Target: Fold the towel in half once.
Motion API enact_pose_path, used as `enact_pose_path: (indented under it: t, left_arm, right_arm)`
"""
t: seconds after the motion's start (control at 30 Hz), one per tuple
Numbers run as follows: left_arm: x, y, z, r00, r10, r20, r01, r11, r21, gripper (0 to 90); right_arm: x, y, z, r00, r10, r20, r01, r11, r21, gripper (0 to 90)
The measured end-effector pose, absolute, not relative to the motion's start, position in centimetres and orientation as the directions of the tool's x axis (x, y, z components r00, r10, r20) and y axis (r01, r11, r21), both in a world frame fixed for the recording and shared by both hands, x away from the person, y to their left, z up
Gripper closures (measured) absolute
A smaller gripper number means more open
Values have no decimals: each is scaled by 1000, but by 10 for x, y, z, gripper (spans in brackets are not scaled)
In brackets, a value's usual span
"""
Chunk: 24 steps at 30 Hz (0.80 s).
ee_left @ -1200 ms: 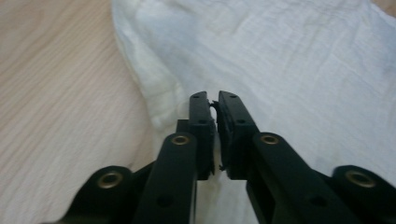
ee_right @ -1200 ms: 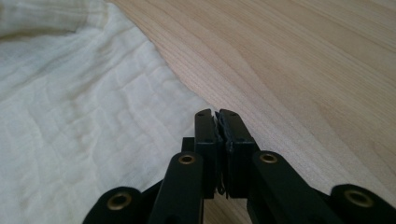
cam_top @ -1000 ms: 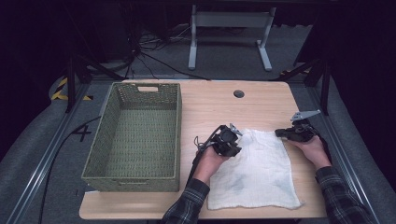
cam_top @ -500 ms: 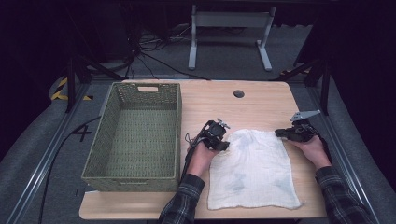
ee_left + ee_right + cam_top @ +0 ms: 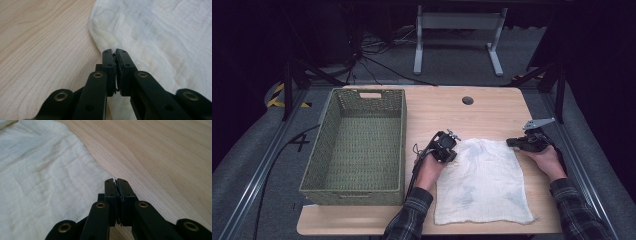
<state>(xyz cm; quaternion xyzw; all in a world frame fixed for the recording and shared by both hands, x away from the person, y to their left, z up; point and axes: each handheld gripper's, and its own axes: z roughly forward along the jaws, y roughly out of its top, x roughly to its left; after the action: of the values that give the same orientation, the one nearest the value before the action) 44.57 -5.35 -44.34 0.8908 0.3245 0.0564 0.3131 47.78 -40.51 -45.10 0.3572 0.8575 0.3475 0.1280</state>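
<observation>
Item: white cloth (image 5: pixel 484 182), lying flat on the right half of the wooden desk (image 5: pixel 432 107). Roughly rectangular; long axis runs from the far side of the desk toward the person, the near end slightly wider. Near edge lies close to the desk's front edge; right edge near the desk's right edge. Far left corner is bunched and lifted a little; faint grey-blue marks show on the middle of the fabric.

Left gripper (image 5: pixel 451 152): at the cloth's far left corner, jaws having just been closing, now clenched with a fold of cloth edge (image 5: pixel 105 32) pinched between them in the left gripper view.

Right gripper (image 5: pixel 512 143): at the cloth's far right corner, jaws clenched; in the right gripper view the cloth's edge (image 5: pixel 82 165) runs in under the jaws, a sliver of material visible between the pads.

Woven basket (image 5: pixel 402 145): green, rectangular, open-topped, on the left half of the desk, long axis parallel to the cloth's; a strip of bare wood separates it from the cloth.

Open room: bare desk beyond the cloth up to the far edge, with a round cable hole (image 5: pixel 468 100) there.
</observation>
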Motion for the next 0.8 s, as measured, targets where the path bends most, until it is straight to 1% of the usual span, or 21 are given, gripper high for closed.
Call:
enact_pose_path:
  t: [0.27,0.47,0.6,0.8]
  left_arm:
    - [453,-43,-429,744,664,-80,556,-547,626,881]
    - [463,-39,-420,714,697,-63,571,-528,629,881]
    - [468,-37,-418,711,700,-73,578,-522,627,879]
    - [470,-38,-416,716,694,-73,569,-520,637,876]
  right_arm:
    - [477,-404,-450,-712,702,17,518,509,688,879]
    - [475,-409,-442,-704,710,4,500,492,713,881]
    - [474,-413,-434,-697,717,4,487,469,737,881]
    - [473,-413,-432,-703,711,1,478,472,741,880]
